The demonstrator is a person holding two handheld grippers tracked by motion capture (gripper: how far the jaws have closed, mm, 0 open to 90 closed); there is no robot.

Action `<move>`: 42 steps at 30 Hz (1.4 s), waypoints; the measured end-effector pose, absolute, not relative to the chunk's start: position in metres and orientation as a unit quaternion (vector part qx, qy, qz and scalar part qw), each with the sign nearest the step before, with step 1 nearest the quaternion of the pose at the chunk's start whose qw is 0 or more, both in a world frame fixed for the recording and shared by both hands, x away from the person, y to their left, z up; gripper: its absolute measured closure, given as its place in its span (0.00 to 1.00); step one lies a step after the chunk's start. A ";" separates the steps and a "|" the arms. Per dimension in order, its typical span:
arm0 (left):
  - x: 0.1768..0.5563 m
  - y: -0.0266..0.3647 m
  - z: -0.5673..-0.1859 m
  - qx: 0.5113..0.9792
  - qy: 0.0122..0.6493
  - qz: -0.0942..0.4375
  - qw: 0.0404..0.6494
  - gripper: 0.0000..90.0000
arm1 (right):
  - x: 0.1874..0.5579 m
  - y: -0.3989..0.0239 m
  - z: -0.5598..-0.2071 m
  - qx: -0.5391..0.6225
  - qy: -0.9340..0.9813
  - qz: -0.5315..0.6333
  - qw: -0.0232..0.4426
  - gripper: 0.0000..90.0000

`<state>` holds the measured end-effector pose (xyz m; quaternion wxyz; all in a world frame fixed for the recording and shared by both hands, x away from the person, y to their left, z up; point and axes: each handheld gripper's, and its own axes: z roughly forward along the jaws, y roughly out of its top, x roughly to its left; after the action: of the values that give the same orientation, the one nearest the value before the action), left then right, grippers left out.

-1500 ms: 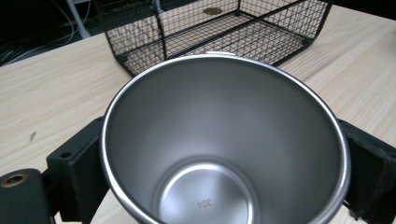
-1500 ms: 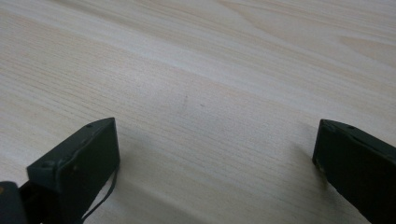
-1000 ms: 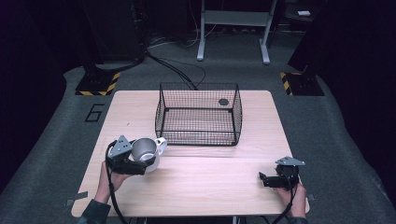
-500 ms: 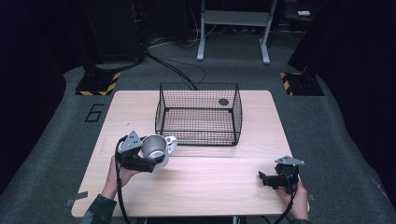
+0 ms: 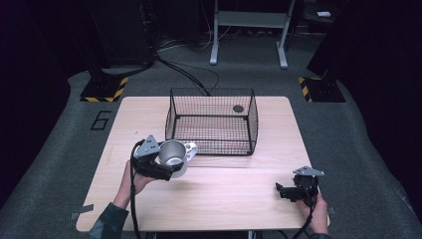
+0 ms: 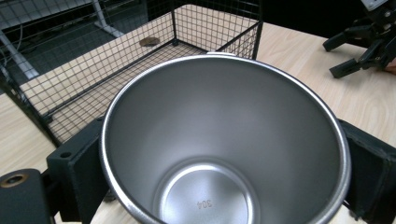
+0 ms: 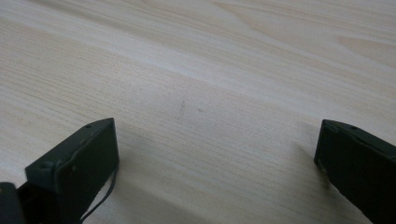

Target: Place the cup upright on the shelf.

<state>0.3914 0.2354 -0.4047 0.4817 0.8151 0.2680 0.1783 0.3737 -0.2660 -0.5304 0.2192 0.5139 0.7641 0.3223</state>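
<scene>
High view: left gripper (image 5: 166, 169) clamps a steel cup (image 5: 172, 155) by its sides, mouth up, just off the wire basket (image 5: 211, 122)'s near-left corner, above the table (image 5: 234, 199). Right gripper (image 5: 286, 191) sits well off the basket's near-right side, jaws spread wide, holding nothing, low over bare wood.

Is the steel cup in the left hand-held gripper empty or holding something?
Empty. The left gripper view looks straight into the steel cup: bare metal walls and bottom, with only a stamped "304".
</scene>
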 end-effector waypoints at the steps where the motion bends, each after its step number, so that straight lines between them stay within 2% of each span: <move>1: 0.393 0.233 -0.403 0.815 0.266 0.178 0.484 0.08 | 0.374 -0.266 -0.530 0.514 0.765 0.321 0.219 0.00; 21: 0.405 0.216 -0.382 0.815 0.245 0.173 0.496 0.07 | 0.374 -0.266 -0.530 0.513 0.764 0.324 0.220 0.00; 42: 0.433 0.204 -0.356 0.808 0.246 0.177 0.506 0.07 | 0.374 -0.266 -0.530 0.514 0.765 0.321 0.219 0.00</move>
<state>0.4332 0.2043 -0.3565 0.5058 0.8076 0.2461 0.1774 0.3737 -0.2660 -0.5303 0.2187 0.5139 0.7647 0.3215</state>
